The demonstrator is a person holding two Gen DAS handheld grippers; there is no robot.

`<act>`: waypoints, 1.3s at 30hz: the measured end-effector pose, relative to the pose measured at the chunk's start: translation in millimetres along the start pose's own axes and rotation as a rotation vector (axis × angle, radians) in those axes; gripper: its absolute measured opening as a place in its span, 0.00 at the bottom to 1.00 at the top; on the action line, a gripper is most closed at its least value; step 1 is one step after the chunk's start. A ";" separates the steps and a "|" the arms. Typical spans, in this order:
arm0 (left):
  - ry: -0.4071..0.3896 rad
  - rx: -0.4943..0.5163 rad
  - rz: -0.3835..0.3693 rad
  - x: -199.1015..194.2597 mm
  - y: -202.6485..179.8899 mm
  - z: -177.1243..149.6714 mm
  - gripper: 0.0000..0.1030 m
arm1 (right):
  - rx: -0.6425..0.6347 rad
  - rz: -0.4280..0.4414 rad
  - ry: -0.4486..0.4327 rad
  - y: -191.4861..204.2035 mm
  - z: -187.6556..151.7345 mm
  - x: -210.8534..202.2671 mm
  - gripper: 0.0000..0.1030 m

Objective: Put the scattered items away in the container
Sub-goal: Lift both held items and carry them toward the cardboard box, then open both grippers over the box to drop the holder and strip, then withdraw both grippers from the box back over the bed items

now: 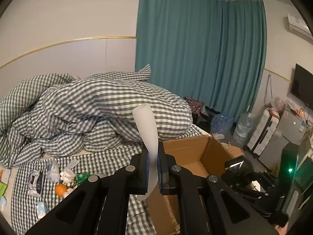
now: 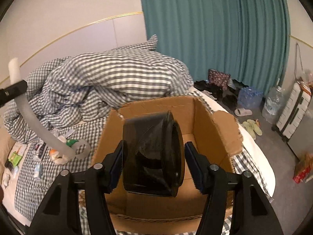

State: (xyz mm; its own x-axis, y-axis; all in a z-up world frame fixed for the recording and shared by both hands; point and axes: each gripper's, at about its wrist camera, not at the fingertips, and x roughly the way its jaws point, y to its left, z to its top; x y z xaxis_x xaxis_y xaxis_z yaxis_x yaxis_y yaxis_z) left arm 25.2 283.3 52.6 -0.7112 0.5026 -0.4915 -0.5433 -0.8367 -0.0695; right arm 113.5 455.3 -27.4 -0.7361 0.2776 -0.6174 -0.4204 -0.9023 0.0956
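Observation:
My left gripper (image 1: 153, 163) is shut on a long white translucent tube (image 1: 146, 129), held upright just left of the open cardboard box (image 1: 213, 148). The tube also shows in the right wrist view (image 2: 33, 117), curving down over the bed. My right gripper (image 2: 154, 166) is open above the cardboard box (image 2: 213, 129). A black cylindrical roll (image 2: 154, 154) is between its fingers over the box, blurred, and no pad visibly touches it. Scattered items lie on the checked sheet at the left: an orange (image 1: 61, 189), wrappers (image 1: 36, 180), and a green packet (image 2: 14, 157).
A heaped checked duvet (image 1: 93, 107) fills the bed behind the box. A teal curtain (image 1: 195, 49) hangs beyond. On the floor to the right are water bottles (image 2: 272, 102), slippers (image 2: 252, 127), a white suitcase (image 2: 293, 109) and a red bag (image 2: 302, 168).

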 end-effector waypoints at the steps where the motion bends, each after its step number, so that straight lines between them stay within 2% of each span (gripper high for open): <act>1: -0.001 0.006 -0.002 1.0 -4.6 1.7 0.06 | 0.004 -0.009 -0.001 -1.7 -0.3 1.2 0.79; 3: -0.002 0.013 -0.013 3.4 -12.4 5.5 0.06 | 0.008 -0.023 -0.008 -5.3 0.1 0.9 0.87; 15: 0.000 0.048 -0.091 24.6 -49.8 20.5 0.06 | 0.079 -0.051 -0.048 -44.0 -0.1 -9.1 0.91; 24: 0.086 0.067 -0.126 68.7 -75.1 10.3 0.08 | 0.110 -0.068 -0.070 -64.5 0.8 -15.0 0.92; 27: 0.114 0.067 -0.127 78.4 -78.4 5.8 0.25 | 0.124 -0.073 -0.069 -70.9 0.3 -13.8 0.92; 28: 0.116 0.072 -0.126 79.8 -79.5 5.1 0.51 | 0.126 -0.075 -0.068 -71.6 -0.1 -13.6 0.92; 29: 0.116 0.078 -0.123 80.0 -81.2 4.7 0.84 | 0.128 -0.076 -0.067 -71.9 -0.7 -13.8 0.92; 30: 0.105 0.082 -0.119 79.2 -82.0 4.9 0.94 | 0.131 -0.076 -0.066 -72.6 -1.0 -13.2 0.92; 32: 0.062 0.088 -0.114 72.4 -82.7 6.0 0.97 | 0.134 -0.075 -0.066 -73.8 -1.7 -13.0 0.92; 39: 0.060 0.094 -0.095 65.0 -76.9 7.4 1.00 | 0.134 -0.066 -0.071 -69.0 -0.2 -15.5 0.92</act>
State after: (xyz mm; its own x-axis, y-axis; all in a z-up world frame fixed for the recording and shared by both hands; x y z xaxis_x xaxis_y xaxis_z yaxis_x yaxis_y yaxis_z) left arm 17.6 381.9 32.4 -0.6279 0.5623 -0.5381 -0.6485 -0.7603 -0.0376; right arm 153.9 513.2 -24.6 -0.7381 0.3616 -0.5696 -0.5324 -0.8307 0.1627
